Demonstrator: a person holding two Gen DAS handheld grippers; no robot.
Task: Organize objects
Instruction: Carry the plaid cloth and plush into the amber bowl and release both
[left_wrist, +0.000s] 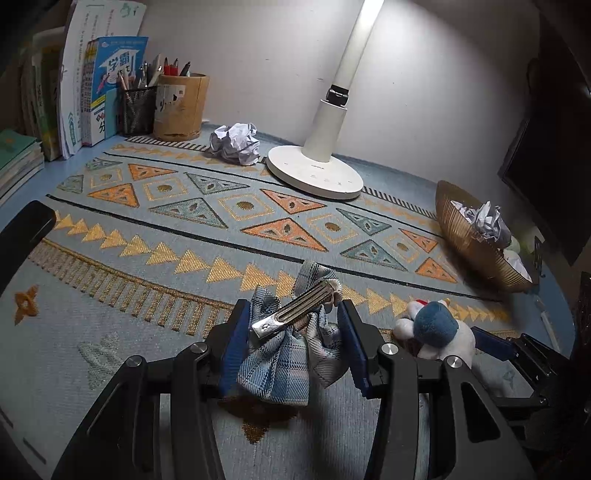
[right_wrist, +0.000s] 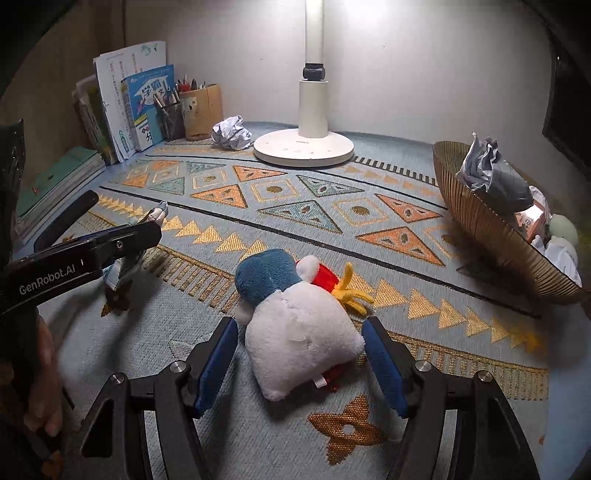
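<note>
My left gripper (left_wrist: 291, 332) is shut on a blue plaid bow hair clip (left_wrist: 291, 343) with a metal clasp, held just above the patterned mat; it also shows in the right wrist view (right_wrist: 125, 258). My right gripper (right_wrist: 299, 350) is open, its blue pads on either side of a white plush toy (right_wrist: 295, 332) with a blue head and red hat, lying on the mat. The plush toy also shows in the left wrist view (left_wrist: 436, 332), right of the left gripper.
A gold bowl (right_wrist: 480, 218) with crumpled paper and small items sits at the right. A white lamp base (right_wrist: 303, 147) stands at the back, a crumpled paper ball (right_wrist: 231, 133) beside it. Pen holders (left_wrist: 177, 107) and books (left_wrist: 92, 92) line the back left.
</note>
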